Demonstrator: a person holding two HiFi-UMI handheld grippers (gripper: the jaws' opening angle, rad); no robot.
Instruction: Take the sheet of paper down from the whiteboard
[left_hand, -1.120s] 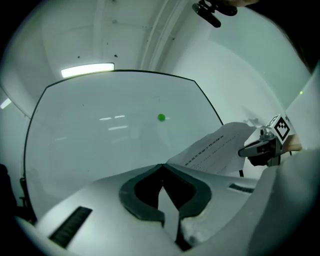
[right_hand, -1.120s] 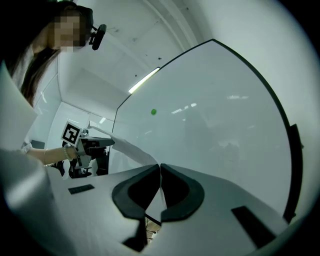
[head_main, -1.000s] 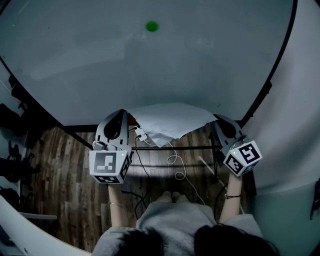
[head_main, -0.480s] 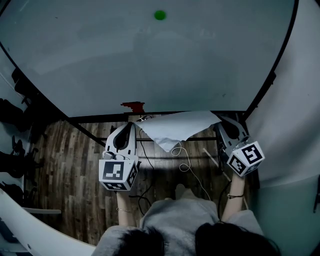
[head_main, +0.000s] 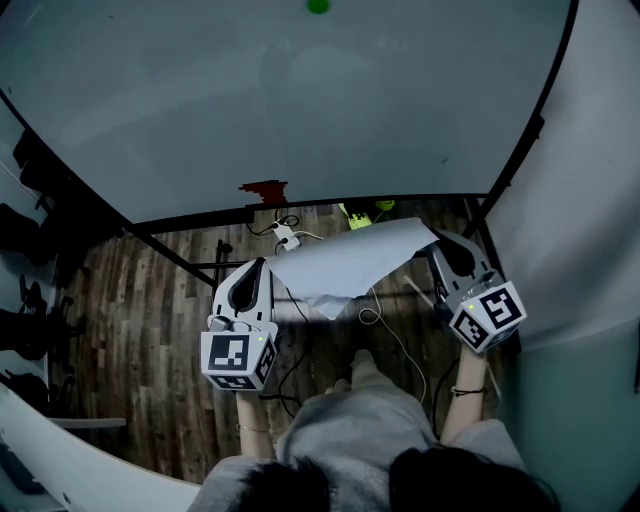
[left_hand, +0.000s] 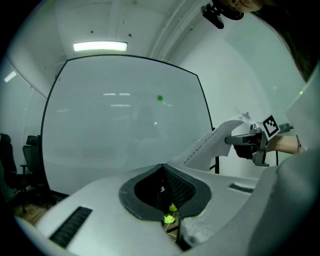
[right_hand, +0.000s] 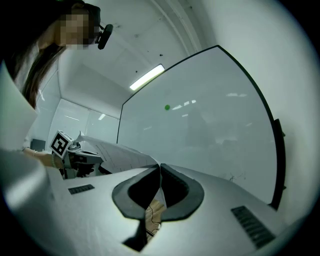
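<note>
While the sheet of paper is off the whiteboard, it is held stretched between the two tools above the wooden floor. The left tool is closed on the sheet's left end, and the right tool is closed on its right end. In each gripper view the jaws are seen pressed together with the paper pinched between them. Both tools are pointed level toward the whiteboard. The sheet is seen sagging in the middle, with one loose corner hanging toward the person. The sheet is positioned apart from the whiteboard surface, just in front of its lower edge. A green magnet is seen on the whiteboard, well above the sheet. A red object is located at the whiteboard's lower edge, beyond the left tool. White cables are laid on the floor beneath the sheet.
</note>
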